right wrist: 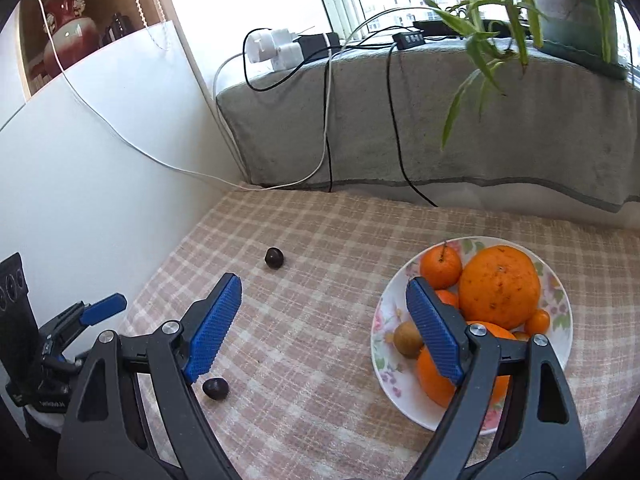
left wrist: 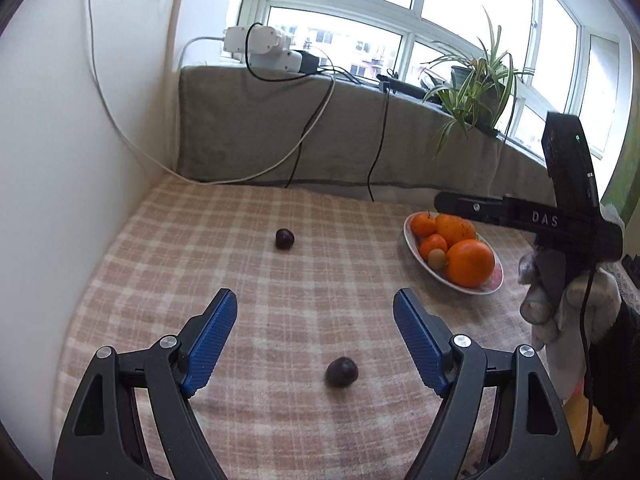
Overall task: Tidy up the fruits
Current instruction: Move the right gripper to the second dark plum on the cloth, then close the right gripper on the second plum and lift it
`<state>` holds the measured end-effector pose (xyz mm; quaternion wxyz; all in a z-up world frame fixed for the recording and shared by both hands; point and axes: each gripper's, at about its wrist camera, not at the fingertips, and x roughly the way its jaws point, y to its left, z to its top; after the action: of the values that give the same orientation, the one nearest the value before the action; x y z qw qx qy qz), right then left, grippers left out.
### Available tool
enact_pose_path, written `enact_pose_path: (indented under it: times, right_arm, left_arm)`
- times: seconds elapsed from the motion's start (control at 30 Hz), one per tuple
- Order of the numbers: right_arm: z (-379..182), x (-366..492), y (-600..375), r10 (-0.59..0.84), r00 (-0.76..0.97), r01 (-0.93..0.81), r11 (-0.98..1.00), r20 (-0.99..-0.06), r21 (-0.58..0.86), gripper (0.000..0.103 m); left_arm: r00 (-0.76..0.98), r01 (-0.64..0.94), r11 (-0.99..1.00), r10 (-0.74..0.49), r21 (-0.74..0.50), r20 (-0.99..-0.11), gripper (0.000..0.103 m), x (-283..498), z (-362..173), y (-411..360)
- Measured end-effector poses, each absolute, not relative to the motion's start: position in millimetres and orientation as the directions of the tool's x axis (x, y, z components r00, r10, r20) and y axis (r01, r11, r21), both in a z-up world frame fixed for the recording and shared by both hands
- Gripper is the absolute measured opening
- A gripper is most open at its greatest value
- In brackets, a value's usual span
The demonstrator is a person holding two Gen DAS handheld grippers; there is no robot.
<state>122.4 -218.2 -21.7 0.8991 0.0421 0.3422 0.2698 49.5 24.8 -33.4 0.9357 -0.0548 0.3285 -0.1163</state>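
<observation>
on checked cloth (left wrist: pixel 280 288), two dark fruits (left wrist: pixel 341 372), one plate (right wrist: pixel 560 312)

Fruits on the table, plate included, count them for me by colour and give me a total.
Orange fruits on the plate: 5 showing; a sixth may sit partly hidden behind them
Brown fruit on the plate: 1
Dark fruits, far one and near one, loose on the checked cloth: 2
Total: 8 showing

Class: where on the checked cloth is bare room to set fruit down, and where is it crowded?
Free: the cloth between the far dark fruit and the plate, and behind both toward the grey ledge. Crowded: the plate itself, heaped with oranges.
</observation>
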Motion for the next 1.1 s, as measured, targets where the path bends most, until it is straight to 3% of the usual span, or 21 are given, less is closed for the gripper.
enact_pose_path:
  times: [0.33, 0.6, 0.73, 1.1]
  right_arm:
    - [-35, 151, -147, 0.525, 0.541, -0.558, 0.809, -0.657, 0.187, 0.080]
    - [-63, 180, -101, 0.508, 0.455, -0.595, 0.785, -0.731, 0.175, 0.072]
    - [-76, 192, -88, 0.486, 0.440, -0.590, 0.791, -0.755, 0.165, 0.061]
    - [-104, 211, -67, 0.474, 0.412, -0.592, 0.788, -0.778, 0.167, 0.046]
  left_arm:
    - [0.687, 0.196, 0.956, -0.293, -0.218, -0.665, 0.077, 44, -73, 16]
    - [0.643, 0.215, 0.953, -0.301, -0.212, -0.704, 0.069, 50, -94, 6]
    - [0.631, 0.219, 0.950, -0.313, -0.224, -0.710, 0.061, 53, -99, 3]
    - [0.617, 0.226, 0.947, -0.319, -0.226, -0.720, 0.044, 62, -106, -4]
